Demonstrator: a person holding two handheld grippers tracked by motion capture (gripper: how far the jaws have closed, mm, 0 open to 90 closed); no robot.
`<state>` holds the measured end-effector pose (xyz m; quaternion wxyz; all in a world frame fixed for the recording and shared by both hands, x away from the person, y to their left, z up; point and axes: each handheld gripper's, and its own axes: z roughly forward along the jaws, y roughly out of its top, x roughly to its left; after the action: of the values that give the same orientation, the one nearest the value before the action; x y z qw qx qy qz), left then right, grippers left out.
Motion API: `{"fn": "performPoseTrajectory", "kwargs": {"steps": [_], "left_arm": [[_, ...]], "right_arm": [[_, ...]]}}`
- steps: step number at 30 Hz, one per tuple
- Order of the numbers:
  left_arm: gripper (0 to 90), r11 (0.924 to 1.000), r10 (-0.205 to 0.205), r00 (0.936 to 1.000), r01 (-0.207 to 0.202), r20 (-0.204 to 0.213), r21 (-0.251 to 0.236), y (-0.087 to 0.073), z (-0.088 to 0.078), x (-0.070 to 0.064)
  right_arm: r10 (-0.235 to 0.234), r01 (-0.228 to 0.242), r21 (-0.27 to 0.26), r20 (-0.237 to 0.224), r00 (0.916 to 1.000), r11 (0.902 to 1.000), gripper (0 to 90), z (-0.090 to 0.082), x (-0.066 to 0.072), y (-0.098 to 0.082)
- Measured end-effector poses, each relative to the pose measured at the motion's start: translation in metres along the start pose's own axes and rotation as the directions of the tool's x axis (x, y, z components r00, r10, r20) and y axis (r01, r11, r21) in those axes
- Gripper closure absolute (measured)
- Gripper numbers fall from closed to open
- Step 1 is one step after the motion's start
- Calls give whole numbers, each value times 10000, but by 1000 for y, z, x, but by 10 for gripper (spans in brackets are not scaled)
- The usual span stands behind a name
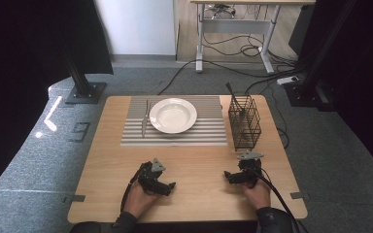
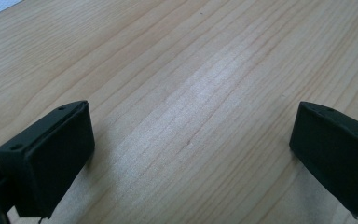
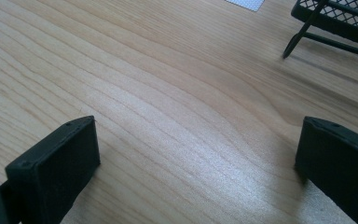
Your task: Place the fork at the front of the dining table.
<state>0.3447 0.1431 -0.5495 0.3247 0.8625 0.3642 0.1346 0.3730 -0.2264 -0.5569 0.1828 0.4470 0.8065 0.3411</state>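
Observation:
A white plate (image 1: pixel 173 115) lies on a grey striped placemat (image 1: pixel 175 133) at the far middle of the wooden table (image 1: pixel 194 170). A knife (image 1: pixel 145 121) rests on the mat just left of the plate. A black wire caddy (image 1: pixel 245 124) stands at the right with a dark utensil (image 1: pixel 233 95) leaning in it. My left gripper (image 1: pixel 167 187) rests low on the table near the front left, open, nothing between its jaws (image 2: pixel 191 149). My right gripper (image 1: pixel 229 177) rests at the front right, just in front of the caddy (image 3: pixel 340 14), open and empty (image 3: pixel 196 158).
The table stands on grey carpet. A desk frame with loose cables (image 1: pixel 233 48) is behind it, and black stands (image 1: pixel 85 90) flank the far corners. Bare wood lies between the two grippers and the placemat.

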Motion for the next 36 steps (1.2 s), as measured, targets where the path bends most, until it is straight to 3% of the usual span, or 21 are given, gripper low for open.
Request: {"fn": "performPoseTrajectory", "kwargs": {"steps": [20,22,27,36], "left_arm": [[2,10000,8,9998,-8,186,4,4,2,3],[3,9999,-95,9992,98,382,-85,9,2,3],[10,9997,117,9988,-107,479,-204,24,-1,2],[22,9967,693,9959,-666,576,-469,69,-9,0]], "right_arm": [[21,-21,0,30,10000,10000,0,0,1,0],[24,-24,-2,35,10000,10000,0,0,1,0],[32,-32,-3,36,10000,10000,0,0,1,0],[27,-27,-4,41,10000,10000,0,0,1,0]]}}
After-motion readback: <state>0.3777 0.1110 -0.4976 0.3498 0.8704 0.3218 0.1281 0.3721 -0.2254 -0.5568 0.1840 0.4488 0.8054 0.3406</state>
